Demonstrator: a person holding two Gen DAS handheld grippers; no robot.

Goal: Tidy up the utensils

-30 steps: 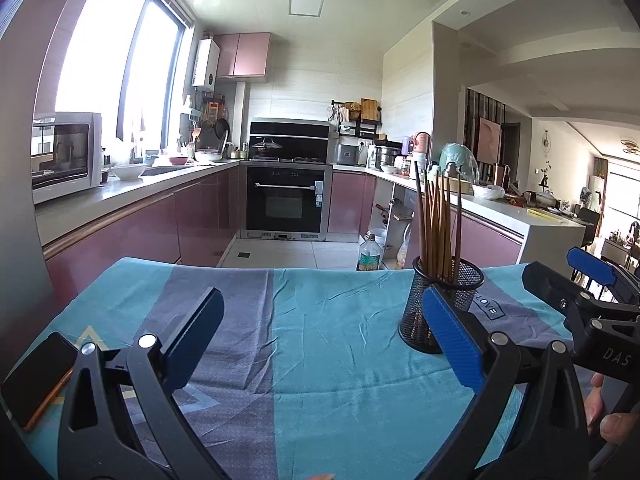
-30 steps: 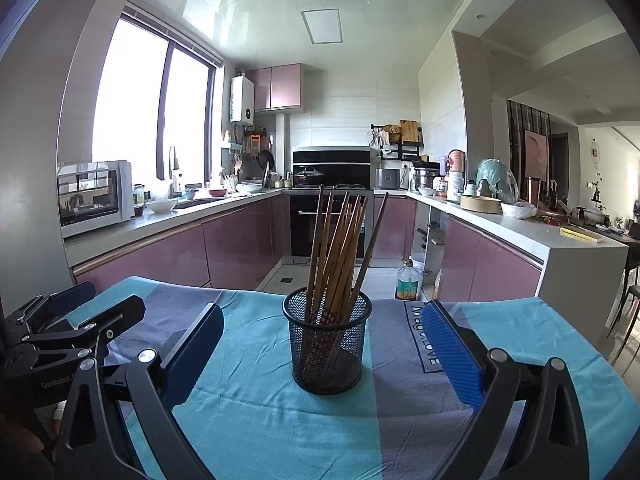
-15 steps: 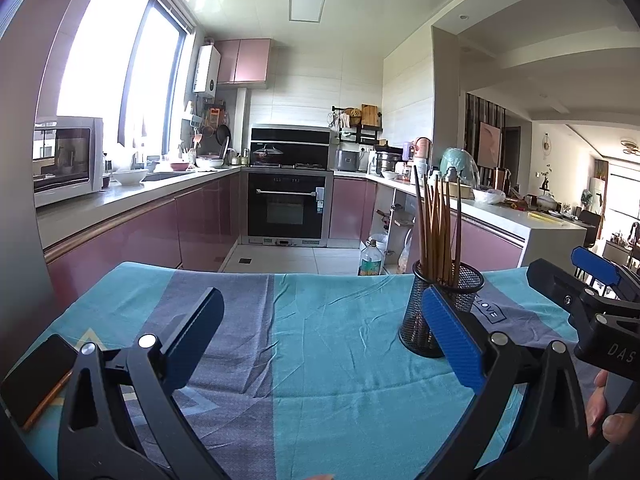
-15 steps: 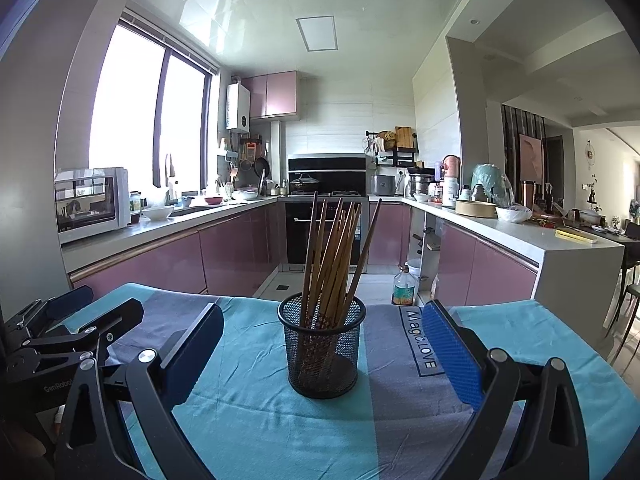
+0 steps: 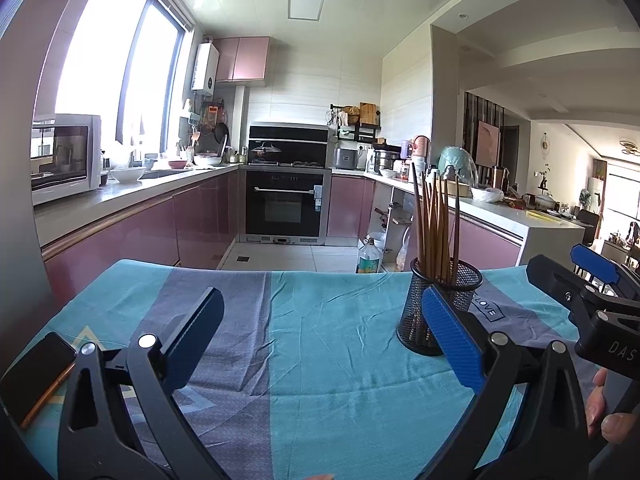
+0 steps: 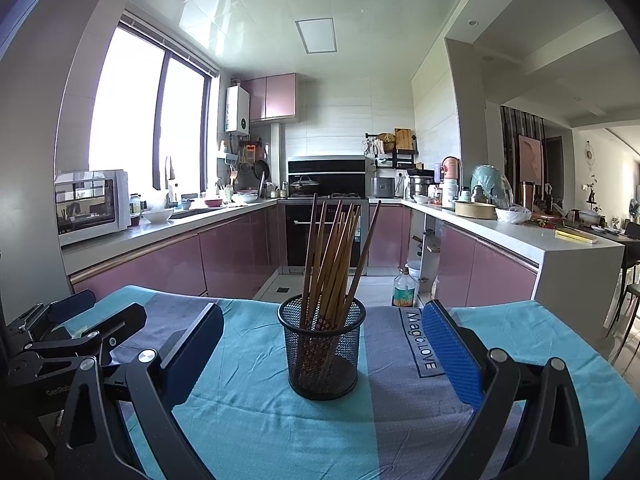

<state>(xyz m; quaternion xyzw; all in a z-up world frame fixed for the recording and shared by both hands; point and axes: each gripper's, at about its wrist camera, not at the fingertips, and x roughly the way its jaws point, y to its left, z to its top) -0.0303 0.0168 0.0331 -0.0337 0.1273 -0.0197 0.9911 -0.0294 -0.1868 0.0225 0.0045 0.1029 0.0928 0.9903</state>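
Observation:
A black mesh cup (image 6: pixel 322 352) stands upright on the teal and grey tablecloth (image 6: pixel 256 420), holding several brown chopsticks (image 6: pixel 332 256). My right gripper (image 6: pixel 322 344) is open and empty, its jaws wide on either side of the cup and a little short of it. In the left wrist view the cup (image 5: pixel 438 310) stands just beyond the right finger. My left gripper (image 5: pixel 322 332) is open and empty over bare cloth (image 5: pixel 320 360). The right gripper also shows at the right edge of the left wrist view (image 5: pixel 588 280).
A dark phone (image 5: pixel 34 376) lies on the cloth at the near left. The table's far edge (image 6: pixel 400 306) drops to the kitchen floor, where a bottle (image 6: pixel 402 286) stands. Pink cabinets and an oven (image 5: pixel 286 208) stand beyond.
Both views have tilted up slightly, so the cup sits lower in the frames. Both grippers have stayed open and empty.

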